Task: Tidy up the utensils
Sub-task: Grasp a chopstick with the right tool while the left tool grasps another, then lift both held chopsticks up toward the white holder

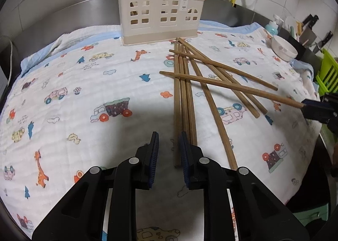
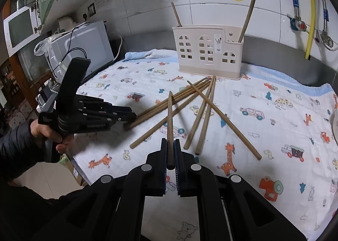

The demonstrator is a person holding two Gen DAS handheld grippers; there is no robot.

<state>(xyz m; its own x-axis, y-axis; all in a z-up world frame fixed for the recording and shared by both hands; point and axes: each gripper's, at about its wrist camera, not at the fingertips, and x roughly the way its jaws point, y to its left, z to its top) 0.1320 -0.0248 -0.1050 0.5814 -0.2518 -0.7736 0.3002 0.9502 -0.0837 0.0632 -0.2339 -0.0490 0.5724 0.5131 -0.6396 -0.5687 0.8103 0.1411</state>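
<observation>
Several wooden chopsticks (image 1: 186, 93) lie crossed on a cartoon-print cloth (image 1: 84, 93), also seen in the right wrist view (image 2: 202, 110). A cream house-shaped utensil holder (image 1: 160, 10) stands at the back with two chopsticks in it; it also shows in the right wrist view (image 2: 209, 50). My left gripper (image 1: 168, 141) is open and empty, its right finger at the near ends of the pile. My right gripper (image 2: 170, 145) is shut on one chopstick (image 2: 170, 118), held above the cloth. In the left wrist view the right gripper (image 1: 316, 110) holds that chopstick (image 1: 232, 86) by its end.
A white bowl (image 1: 283, 47), bottles and knives sit at the far right, with a green rack (image 1: 327, 76). A microwave (image 2: 84, 46) stands left of the cloth. A steel backsplash and pipes (image 2: 309, 12) run along the tiled wall.
</observation>
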